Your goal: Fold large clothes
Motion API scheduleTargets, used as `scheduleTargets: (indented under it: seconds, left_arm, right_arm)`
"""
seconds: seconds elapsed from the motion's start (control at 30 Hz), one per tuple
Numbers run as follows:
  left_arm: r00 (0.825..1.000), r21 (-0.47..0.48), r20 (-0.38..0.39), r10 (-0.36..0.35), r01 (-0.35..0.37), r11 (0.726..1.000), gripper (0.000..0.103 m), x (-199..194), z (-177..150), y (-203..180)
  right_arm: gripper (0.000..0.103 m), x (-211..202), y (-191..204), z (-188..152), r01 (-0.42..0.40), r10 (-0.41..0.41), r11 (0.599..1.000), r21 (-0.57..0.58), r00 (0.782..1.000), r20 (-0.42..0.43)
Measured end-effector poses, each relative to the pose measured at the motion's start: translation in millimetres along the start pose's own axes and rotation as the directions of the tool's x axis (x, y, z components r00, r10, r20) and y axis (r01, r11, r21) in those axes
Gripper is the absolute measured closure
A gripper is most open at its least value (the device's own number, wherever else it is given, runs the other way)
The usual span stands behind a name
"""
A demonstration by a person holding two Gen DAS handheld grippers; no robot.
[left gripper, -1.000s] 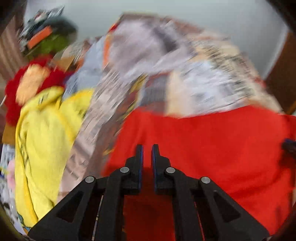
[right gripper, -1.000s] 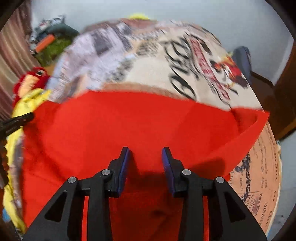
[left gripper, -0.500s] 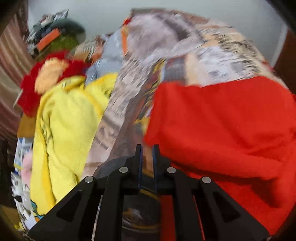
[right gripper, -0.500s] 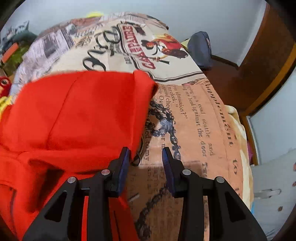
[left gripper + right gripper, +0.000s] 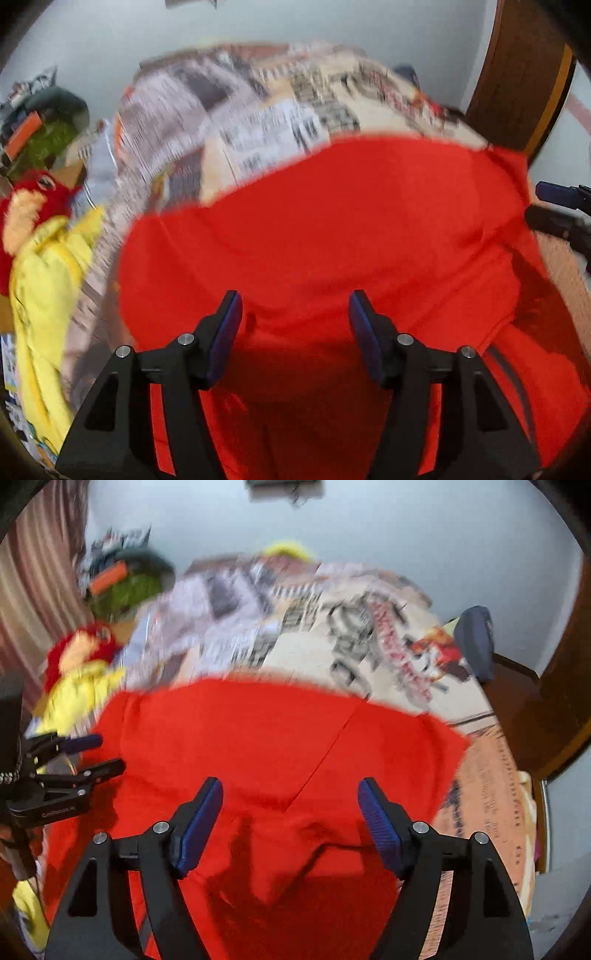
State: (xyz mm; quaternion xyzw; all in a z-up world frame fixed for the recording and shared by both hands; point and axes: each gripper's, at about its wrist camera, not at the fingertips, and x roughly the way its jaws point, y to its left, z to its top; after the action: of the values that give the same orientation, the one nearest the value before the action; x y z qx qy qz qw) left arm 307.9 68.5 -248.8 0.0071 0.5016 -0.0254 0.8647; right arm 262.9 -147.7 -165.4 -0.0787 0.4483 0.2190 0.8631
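- Writing showed on the printed bedspread [image 5: 369,642] and as a small white label on the side of the left hand-held gripper in the right wrist view, but blur and size left none of it readable.
- At the far left lay a yellow garment [image 5: 44,295] with a red plush toy [image 5: 26,206] beside it, both on the bed and well apart from the fingers.
- The left hand-held gripper [image 5: 295,314] stood with its jaws apart and opening; nothing was clamped between its blue pads, and the red garment [image 5: 332,240] lay spread below and ahead of them.
- Whether the left pads brushed the cloth could not be told.
- The red garment covered the near part of the bedspread, its far edge running across the middle of both views and one corner pointing right.
- The right hand-held gripper [image 5: 291,805] also had its jaws apart and opening, empty, over a rumpled fold of the red garment.
- A dark blue bag [image 5: 476,642] sat at the bed's far right edge.
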Motion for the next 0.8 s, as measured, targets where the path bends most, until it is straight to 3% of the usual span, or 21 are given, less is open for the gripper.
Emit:
scheduleTargets:
  seconds: [0.07, 0.13, 0.2, 0.3, 0.43, 0.57, 0.8]
  left_arm:
    - [0.998, -0.008, -0.057, -0.026, 0.026, 1.0, 0.043, 12, -11, 3]
    - [0.999, -0.044, -0.037, -0.035, 0.033, 0.998, 0.039, 8, -18, 11]
    - [0.998, -0.084, -0.037, -0.054, 0.051, 0.995, 0.037, 0, -25, 24]
    - [0.999, -0.103, -0.034, -0.032, 0.029, 0.994, 0.036, -16, -36, 35]
    - [1.0, -0.099, -0.008, 0.011, -0.011, 0.995, 0.037, -42, -49, 42]
    - [0.998, -0.117, 0.018, 0.054, -0.051, 0.992, 0.037, -73, -58, 54]
    - [0.992, -0.178, 0.105, 0.075, -0.056, 0.982, 0.037, -135, -76, 73]
  right_arm:
    - [0.031, 22, 6, -11, -0.004, 0.002, 1.0, -0.026, 0.996, -0.088]
    - [0.031, 37, 8, -26, -0.011, 0.006, 0.999, -0.031, 0.986, -0.164]
    - [0.031, 35, 6, -40, -0.031, 0.03, 1.0, -0.004, 0.982, -0.187]
    - [0.03, 19, -7, -49, -0.069, 0.08, 0.995, 0.066, 0.98, -0.181]
    - [0.03, -4, -14, -53, -0.056, 0.072, 0.993, 0.1, 0.984, -0.162]
    - [0.03, -31, -12, -53, -0.023, 0.034, 0.996, 0.085, 0.992, -0.125]
    - [0.03, -93, -14, -58, 0.028, -0.027, 0.999, 0.043, 0.999, -0.017]
